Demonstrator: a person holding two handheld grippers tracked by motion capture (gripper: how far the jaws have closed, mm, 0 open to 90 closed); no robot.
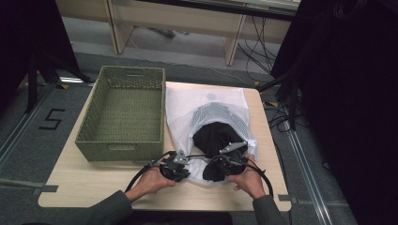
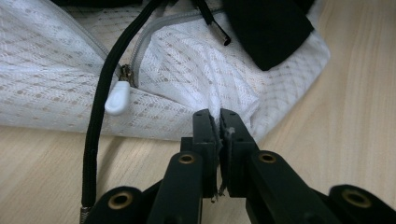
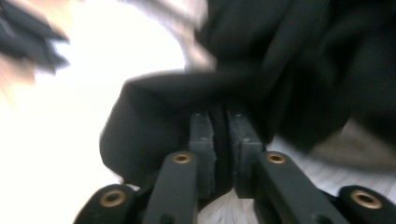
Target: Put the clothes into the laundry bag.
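Right now a white mesh bag [image 1: 206, 110] lies on the wooden table [image 1: 89, 183], just beside a green woven basket [image 1: 123, 112] that stands to its left in the high view. A black garment [image 1: 217, 138] sits partly inside the bag, and a fold of it spills out of the open mouth toward the person. The left gripper [image 2: 220, 116] has its jaws pinched together on the edge of the mesh at the bag's mouth, near the white zipper pull [image 2: 117, 97]; a black cable [image 2: 100, 107] crosses the mesh beside it. The right gripper [image 3: 220, 119] has its jaws clamped on a fold of the black garment, though that view is blurred. In the high view both grippers sit side by side at the near edge of the bag, each in one of the person's hands.
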